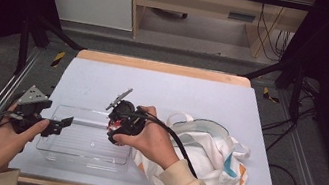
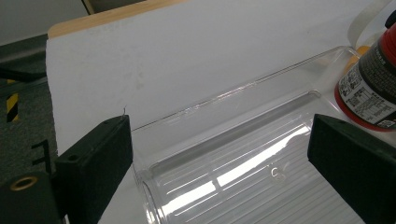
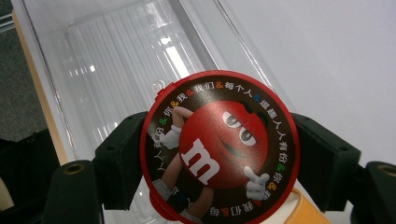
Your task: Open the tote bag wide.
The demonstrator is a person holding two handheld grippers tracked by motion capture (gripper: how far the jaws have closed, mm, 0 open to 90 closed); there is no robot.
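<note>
Candy tub (image 3: 219,149) between right jaws

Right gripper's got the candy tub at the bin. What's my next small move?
Probably lower it into the clear bin and release. The right gripper is shut on the candy tub, poised over the bin's right end, and the open left gripper sits at the left wall.

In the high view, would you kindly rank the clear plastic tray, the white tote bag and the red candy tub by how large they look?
1. white tote bag and clear plastic tray: too alike to rank, and the person's arm covers part of the bag.
2. red candy tub: by far the smallest, mostly hidden by the right gripper holding it.
</note>
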